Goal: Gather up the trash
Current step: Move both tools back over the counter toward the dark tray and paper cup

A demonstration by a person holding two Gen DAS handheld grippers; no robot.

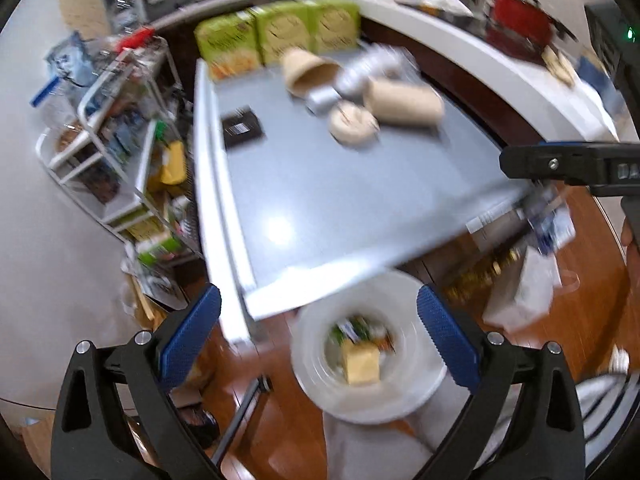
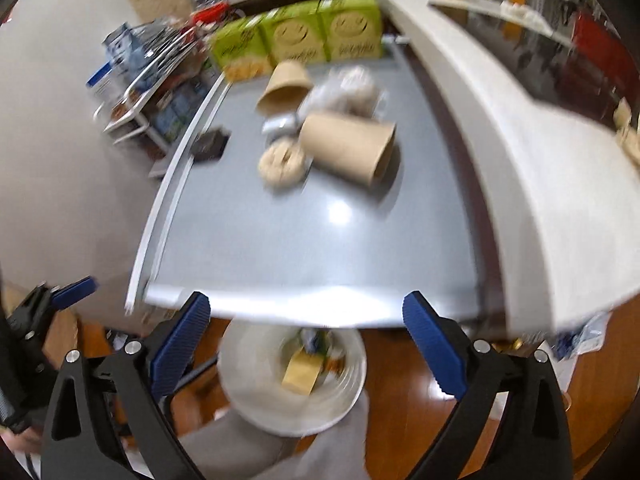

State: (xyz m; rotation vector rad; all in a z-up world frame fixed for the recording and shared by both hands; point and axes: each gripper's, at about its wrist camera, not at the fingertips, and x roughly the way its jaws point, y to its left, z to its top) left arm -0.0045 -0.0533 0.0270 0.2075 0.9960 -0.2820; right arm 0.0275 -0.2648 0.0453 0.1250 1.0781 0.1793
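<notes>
Two tools, left tool [image 1: 318,334] and right tool [image 2: 306,338], both spread wide, empty, above white bin [image 1: 416,396] already holding scraps. Still on table [image 2: 280,248], far side: two paper cups [image 2: 348,146], crumpled wrappers. Between pickups, probably; next, reach far for nearer cup.

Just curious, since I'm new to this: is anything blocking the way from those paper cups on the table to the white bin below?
Nothing visible does. The paper cups lie on the grey table; bare tabletop runs to its near edge, and the white bin stands open-topped on the floor below it.
</notes>
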